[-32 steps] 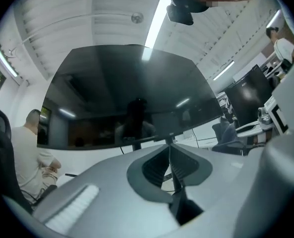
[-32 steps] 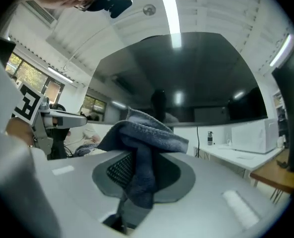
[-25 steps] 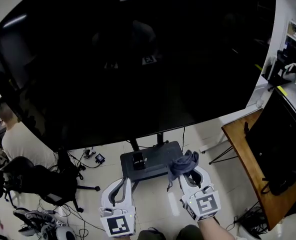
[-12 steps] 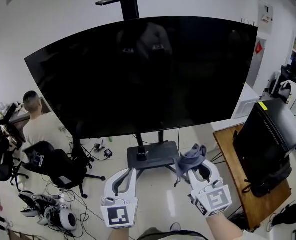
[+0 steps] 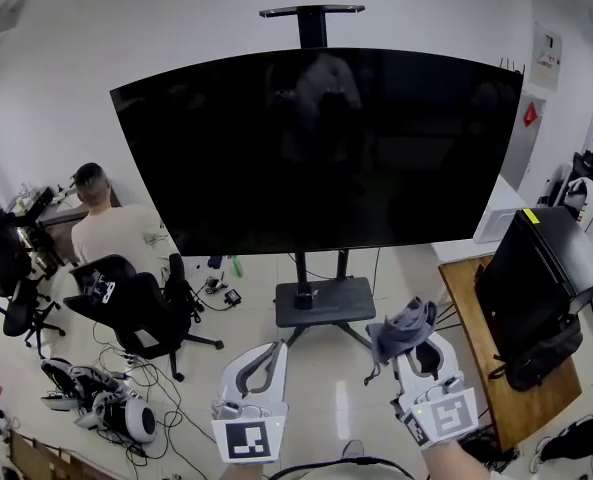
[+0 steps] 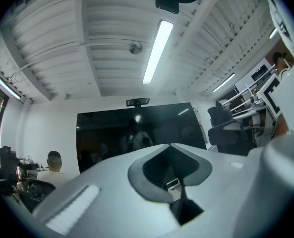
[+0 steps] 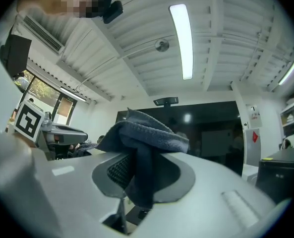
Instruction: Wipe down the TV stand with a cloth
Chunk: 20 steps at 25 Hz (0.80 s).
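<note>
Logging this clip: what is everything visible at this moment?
TV: one, black, centre
TV stand: one, dark grey base on floor below the TV
cloth: one, grey-blue, bunched in right gripper
wooden table: one, brown, right
black unit: one, on that table
office chair: one, black, left
seated person: one, far left
cables and gear: several, floor lower left
left gripper: white, shut, empty
right gripper: white, shut on cloth
</note>
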### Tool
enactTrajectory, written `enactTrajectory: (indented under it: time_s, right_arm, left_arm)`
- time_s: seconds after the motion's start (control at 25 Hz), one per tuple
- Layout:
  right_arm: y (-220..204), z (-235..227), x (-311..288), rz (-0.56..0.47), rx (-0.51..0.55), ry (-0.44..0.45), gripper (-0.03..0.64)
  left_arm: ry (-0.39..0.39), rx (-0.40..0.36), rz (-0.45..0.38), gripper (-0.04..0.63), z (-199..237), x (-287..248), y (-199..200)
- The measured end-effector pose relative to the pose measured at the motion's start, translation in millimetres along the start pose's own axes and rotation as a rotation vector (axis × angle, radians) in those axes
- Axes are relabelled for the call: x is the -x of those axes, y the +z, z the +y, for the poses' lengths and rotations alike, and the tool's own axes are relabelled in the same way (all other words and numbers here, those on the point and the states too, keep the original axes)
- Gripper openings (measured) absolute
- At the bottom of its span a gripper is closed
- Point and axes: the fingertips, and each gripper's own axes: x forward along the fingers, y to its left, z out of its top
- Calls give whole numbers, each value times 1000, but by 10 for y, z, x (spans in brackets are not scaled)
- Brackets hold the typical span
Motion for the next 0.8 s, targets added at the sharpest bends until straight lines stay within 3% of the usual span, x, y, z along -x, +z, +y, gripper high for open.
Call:
enactTrajectory:
  time_s: [0.48,0.8]
  right_arm:
    - [-44,461,586,50,-25,-75,83]
    - [-43,624,751,86,-45,-111,83]
  left_arm:
    - [-73,36,-13,273,-36,829,-52]
    - [-157,42,6,273,-88,969,-85]
